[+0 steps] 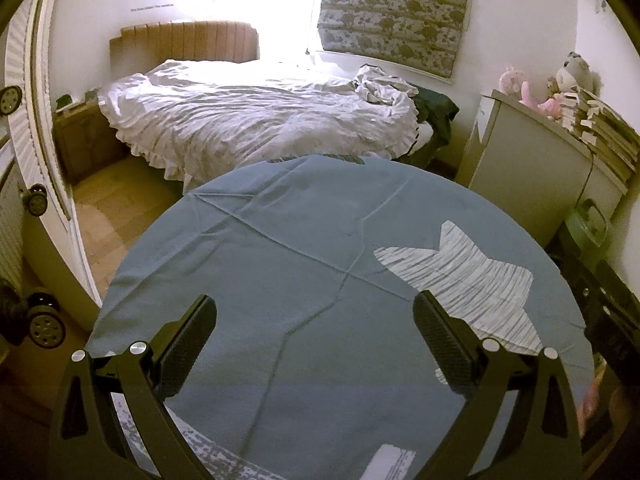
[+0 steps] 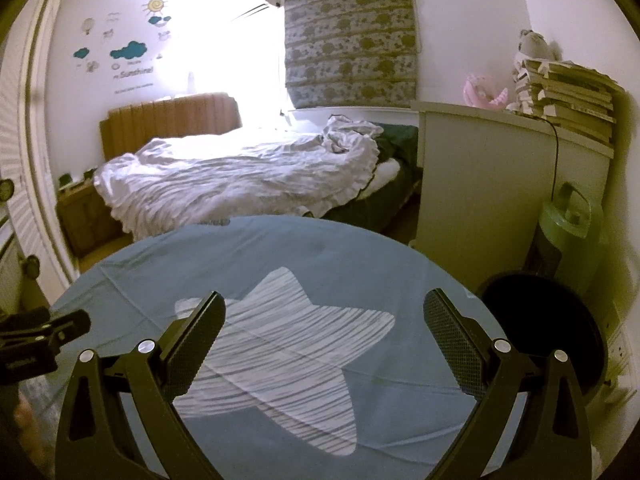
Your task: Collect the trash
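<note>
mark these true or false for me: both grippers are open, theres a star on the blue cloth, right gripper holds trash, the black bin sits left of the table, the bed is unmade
1. Both grippers are open. True: the left gripper and right gripper hold nothing.
2. The blue cloth bears a striped star. True.
3. The right gripper holds trash. False: it is empty.
4. The black bin sits left of the table. False: it is at its right.
5. The bed has rumpled covers. True.
</note>
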{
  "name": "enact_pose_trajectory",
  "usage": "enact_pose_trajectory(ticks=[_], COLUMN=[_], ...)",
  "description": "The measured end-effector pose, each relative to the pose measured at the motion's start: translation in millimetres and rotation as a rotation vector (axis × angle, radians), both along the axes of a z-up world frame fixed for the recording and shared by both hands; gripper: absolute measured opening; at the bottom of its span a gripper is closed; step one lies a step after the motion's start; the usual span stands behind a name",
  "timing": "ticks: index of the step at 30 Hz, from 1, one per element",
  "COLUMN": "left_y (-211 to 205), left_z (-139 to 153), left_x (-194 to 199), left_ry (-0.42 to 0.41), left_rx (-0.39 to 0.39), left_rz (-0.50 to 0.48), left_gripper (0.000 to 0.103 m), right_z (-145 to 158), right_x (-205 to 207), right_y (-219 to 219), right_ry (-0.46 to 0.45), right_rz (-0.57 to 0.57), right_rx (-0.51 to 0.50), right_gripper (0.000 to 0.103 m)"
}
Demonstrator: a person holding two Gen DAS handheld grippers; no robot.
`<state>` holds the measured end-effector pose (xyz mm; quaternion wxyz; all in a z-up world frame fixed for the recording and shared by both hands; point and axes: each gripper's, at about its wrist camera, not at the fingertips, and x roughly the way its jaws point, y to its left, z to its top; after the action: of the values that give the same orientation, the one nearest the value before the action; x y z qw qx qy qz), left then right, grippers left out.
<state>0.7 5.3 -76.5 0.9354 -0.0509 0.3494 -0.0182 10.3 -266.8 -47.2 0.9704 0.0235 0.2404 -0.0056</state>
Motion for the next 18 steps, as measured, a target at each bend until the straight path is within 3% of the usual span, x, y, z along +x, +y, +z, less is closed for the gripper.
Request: enact_pose_trajectory(ticks=[18], left_y=[-0.8], left_z=[0.1], left_x=[-1.5], left_ry=[-0.017], left_rx=[0.017], left_rz=[0.022], left_gripper=[0.098], right_z=[-1.5], right_x=[1.3], right_y=[1.4], right_ry=[0.002], right_rz=[0.001], right_rx=[-0.003], right_gripper=[0.098])
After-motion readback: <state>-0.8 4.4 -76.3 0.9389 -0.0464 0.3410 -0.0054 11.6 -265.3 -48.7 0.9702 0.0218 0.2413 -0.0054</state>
